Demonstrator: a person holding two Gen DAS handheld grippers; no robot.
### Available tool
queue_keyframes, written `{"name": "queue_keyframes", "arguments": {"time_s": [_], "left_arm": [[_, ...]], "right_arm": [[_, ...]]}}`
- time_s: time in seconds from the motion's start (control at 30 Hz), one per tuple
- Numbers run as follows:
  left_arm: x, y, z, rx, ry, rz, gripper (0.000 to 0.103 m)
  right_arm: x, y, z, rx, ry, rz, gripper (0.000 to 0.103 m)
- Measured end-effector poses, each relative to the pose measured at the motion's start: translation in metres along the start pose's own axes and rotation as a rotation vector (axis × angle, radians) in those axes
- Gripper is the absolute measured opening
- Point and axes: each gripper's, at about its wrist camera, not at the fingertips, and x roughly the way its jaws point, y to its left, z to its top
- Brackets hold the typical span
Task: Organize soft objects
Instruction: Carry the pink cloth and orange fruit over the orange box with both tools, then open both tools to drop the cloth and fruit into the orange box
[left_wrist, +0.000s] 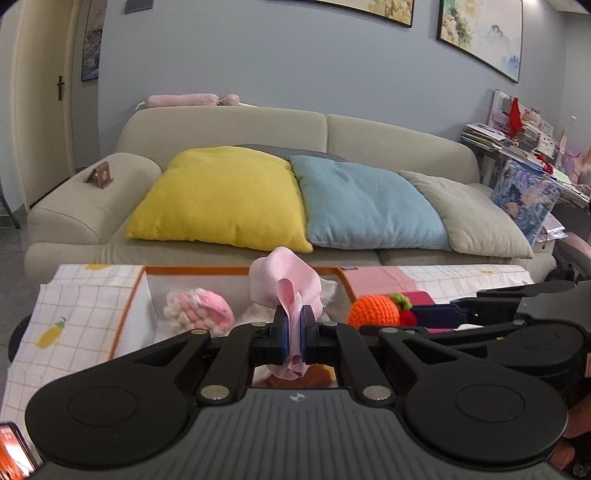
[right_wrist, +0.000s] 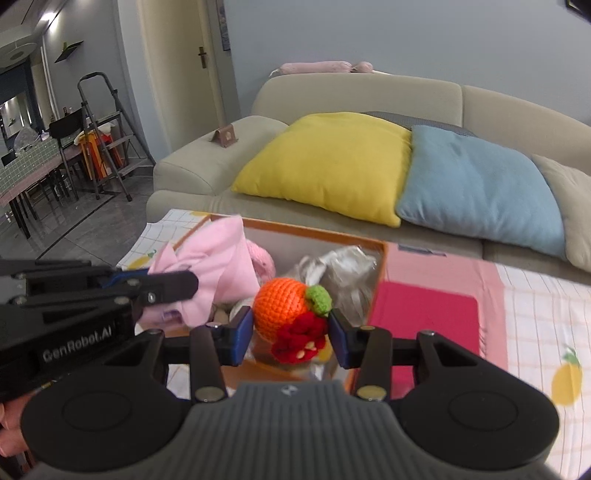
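I am working in a home living room: a beige sofa (left_wrist: 229, 129) stands along the far blue-grey wall, with a yellow cushion (left_wrist: 221, 195) and a blue cushion (left_wrist: 365, 203) on its seat. Framed paintings (left_wrist: 480, 33) hang above it, and far left a stepladder (right_wrist: 107, 129) stands by a dining table (right_wrist: 33, 166).

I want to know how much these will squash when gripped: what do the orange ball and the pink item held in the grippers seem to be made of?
Orange ball: crocheted yarn, matte; the looped stitch rows show, with a green yarn leaf and red yarn flowers. Probably stuffed.
Pink item: thin woven or knit cloth, smooth and matte; it folds and droops where the left gripper pinches it.
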Motion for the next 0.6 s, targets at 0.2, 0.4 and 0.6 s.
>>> {"name": "queue_keyframes", "arguments": {"time_s": [0.2,0.4,0.6], "left_arm": [[0.032,0.031,0.010,-0.035,0.038,0.035,0.006],[0.064,0.053,0.008,-0.063,0.104,0.076,0.007],[0.092,0.065,0.000,-0.106,0.183,0.061,0.007]], "right_arm": [[0.033,0.000,0.019,-0.022,0.017,0.004,0.044],[0.071,-0.008,0.026,-0.028,0.062,0.003,0.044],[0.102,-0.012,0.023,-0.029,0.115,0.017,0.044]]}}
